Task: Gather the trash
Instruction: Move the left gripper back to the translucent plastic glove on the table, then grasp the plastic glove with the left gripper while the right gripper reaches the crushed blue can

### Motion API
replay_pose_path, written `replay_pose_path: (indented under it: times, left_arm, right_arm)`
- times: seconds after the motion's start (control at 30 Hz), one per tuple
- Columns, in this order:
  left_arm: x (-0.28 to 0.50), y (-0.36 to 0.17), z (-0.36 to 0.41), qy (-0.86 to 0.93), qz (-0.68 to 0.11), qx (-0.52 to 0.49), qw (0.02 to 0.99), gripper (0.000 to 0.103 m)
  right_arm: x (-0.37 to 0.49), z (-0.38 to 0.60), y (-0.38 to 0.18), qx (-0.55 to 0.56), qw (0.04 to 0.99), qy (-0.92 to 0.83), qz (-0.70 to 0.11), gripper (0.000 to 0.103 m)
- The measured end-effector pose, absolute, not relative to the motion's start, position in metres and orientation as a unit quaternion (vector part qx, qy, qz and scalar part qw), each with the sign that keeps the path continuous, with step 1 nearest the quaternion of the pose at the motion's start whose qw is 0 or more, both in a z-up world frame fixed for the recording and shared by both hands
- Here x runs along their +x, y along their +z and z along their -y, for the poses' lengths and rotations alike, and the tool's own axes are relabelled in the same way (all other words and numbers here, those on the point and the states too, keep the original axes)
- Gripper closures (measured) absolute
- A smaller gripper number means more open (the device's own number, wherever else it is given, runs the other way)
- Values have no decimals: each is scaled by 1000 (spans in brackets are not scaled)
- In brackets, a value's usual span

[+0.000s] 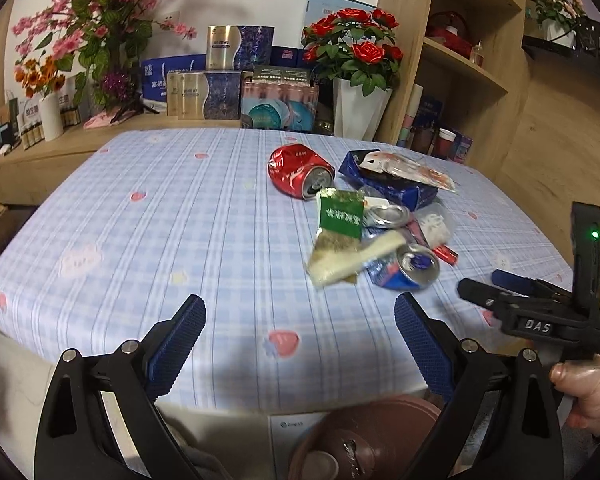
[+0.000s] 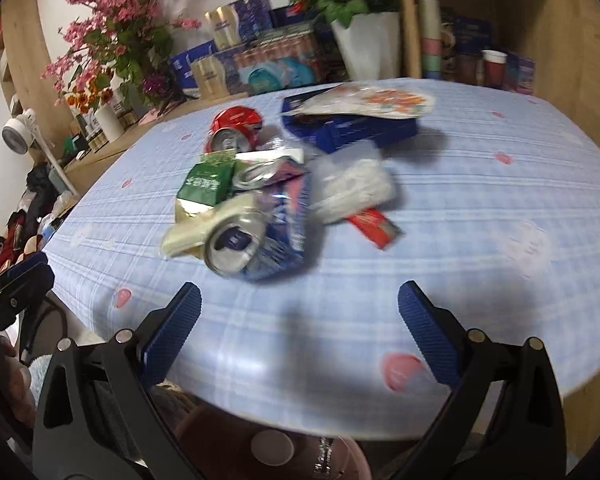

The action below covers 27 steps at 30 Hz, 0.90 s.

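Observation:
A heap of trash lies on the blue checked tablecloth [image 1: 180, 216]. It holds a crushed red can [image 1: 298, 170], a green foil packet [image 1: 340, 216], a crushed blue can [image 1: 414, 266], a dark blue carton [image 1: 388, 182] under a printed wrapper, clear plastic and a small red packet [image 1: 446, 254]. My left gripper [image 1: 300, 314] hangs open over the table's near edge, short of the heap, with nothing between its fingers. My right gripper [image 2: 300, 306] is open too, just in front of the blue can [image 2: 240, 246] and green packet [image 2: 206, 186]. The right gripper [image 1: 512, 286] also shows in the left wrist view.
A brown bin [image 1: 364, 440] with a cup inside sits below the table's near edge. Behind the table stand boxes [image 1: 220, 96], a white vase of red roses [image 1: 358, 110], pink flowers [image 1: 100, 20] and wooden shelves [image 1: 460, 60]. A hand [image 1: 588, 396] holds the right gripper.

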<state>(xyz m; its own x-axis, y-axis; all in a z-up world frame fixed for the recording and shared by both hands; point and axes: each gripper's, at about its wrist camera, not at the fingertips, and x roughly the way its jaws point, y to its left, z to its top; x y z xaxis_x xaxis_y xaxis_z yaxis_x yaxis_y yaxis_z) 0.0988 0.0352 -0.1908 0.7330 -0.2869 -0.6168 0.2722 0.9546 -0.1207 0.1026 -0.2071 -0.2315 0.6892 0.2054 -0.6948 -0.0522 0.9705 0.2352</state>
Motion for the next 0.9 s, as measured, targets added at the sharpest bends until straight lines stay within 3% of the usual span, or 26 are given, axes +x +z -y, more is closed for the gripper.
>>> replay_pose_path:
  times: [0.1, 0.37, 0.43, 0.5, 0.6, 0.9]
  left_arm:
    - [111, -192, -32, -156, -332, 1, 930, 16]
    - [136, -202, -35, -158, -345, -2, 925, 31]
    - [139, -203, -33, -163, -347, 3, 924, 37]
    - [144, -206, -28, -172, -353, 13, 920, 48]
    - [147, -211, -19, -191, -361, 24, 912, 56]
    - [172, -223, 32, -279, -386, 100, 874, 56]
  right_arm:
    - [123, 196, -238, 117, 905, 81, -402, 15]
    - [164, 169, -257, 134, 888, 76, -432, 16]
    - [168, 168, -258, 133, 889, 72, -433, 18]
    - [169, 171, -258, 142, 888, 76, -431, 30]
    - [165, 178, -259, 148, 885, 87, -433, 30]
    - [149, 194, -257, 127, 884, 112, -435, 30]
